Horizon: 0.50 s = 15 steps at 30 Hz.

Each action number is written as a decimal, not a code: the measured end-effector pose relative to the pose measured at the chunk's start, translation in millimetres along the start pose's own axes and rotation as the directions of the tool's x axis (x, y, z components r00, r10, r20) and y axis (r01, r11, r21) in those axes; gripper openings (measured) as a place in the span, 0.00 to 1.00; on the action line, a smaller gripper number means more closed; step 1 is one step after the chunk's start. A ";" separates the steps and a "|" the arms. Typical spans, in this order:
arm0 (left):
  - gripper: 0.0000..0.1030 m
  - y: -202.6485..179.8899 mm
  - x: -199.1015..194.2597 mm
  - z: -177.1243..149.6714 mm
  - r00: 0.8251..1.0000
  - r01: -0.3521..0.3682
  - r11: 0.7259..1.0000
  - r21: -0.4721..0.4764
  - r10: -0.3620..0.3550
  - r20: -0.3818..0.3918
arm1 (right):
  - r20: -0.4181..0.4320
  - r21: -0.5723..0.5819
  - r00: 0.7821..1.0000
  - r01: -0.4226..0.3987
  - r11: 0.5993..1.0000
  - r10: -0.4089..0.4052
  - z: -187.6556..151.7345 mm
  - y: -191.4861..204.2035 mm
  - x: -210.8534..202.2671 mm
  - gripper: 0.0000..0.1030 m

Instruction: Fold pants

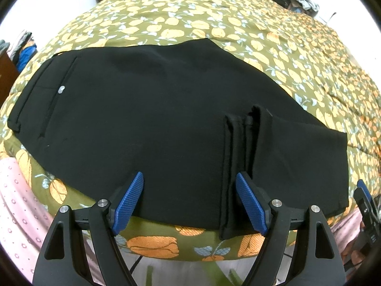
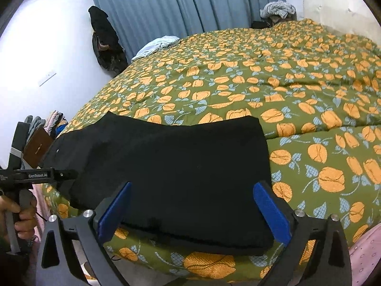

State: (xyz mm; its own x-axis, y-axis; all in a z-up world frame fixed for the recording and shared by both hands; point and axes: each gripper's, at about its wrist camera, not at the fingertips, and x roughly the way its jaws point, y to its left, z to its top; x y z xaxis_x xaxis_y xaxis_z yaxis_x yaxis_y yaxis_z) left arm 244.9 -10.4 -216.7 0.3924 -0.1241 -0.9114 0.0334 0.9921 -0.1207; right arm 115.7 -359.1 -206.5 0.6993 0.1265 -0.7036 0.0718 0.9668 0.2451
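pants (image 1: 147, 109): soft, limp, light | hold at near edge, both layers | left gripper (image 1: 189, 202) apart, empty | right gripper (image 2: 194, 211) apart, empty

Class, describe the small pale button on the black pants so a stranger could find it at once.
Start at the floral bedspread, then the black pants lying on it. Near their waistband end sits the button, the only pale spot on the dark cloth.

You are working in a home bedroom: a floral quilt (image 2: 297, 76) is covering the bed, blue curtains (image 2: 190, 2) are hanging behind.
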 end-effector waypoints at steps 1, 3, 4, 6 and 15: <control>0.79 1.0 -0.4 0.3 1.000 0.000 1.000 -0.003 0.000 0.002 | 0.005 -0.002 1.000 0.001 1.000 -0.001 0.2 0.0 -0.7 1.00; 0.79 1.3 -0.9 0.7 1.000 -0.002 1.000 -0.006 0.002 0.002 | 0.009 0.000 1.000 0.006 1.000 -0.006 0.6 -0.1 -1.2 1.00; 0.79 2.3 -1.2 0.8 1.000 -0.002 1.000 -0.008 0.002 0.003 | 0.009 0.002 1.000 0.007 1.000 -0.007 0.5 -0.3 -1.1 1.00; 0.79 3.5 -1.7 1.3 1.000 -0.004 1.000 -0.011 0.004 0.004 | 0.008 0.004 1.000 0.012 1.000 -0.012 0.4 -0.9 -0.5 1.00; 0.80 18.8 -5.0 6.5 1.000 -0.019 0.998 -0.056 0.019 0.009 | -0.012 -0.005 1.000 0.005 1.000 -0.005 -1.4 1.0 4.1 1.00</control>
State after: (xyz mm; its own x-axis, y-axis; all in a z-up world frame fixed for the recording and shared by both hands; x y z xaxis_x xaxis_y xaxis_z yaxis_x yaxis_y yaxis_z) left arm 249.6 9.0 -211.9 0.4014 -0.1049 -0.9099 -0.0250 0.9918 -0.1254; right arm 117.7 -357.3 -210.0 0.6906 0.1243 -0.7125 0.0715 0.9685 0.2383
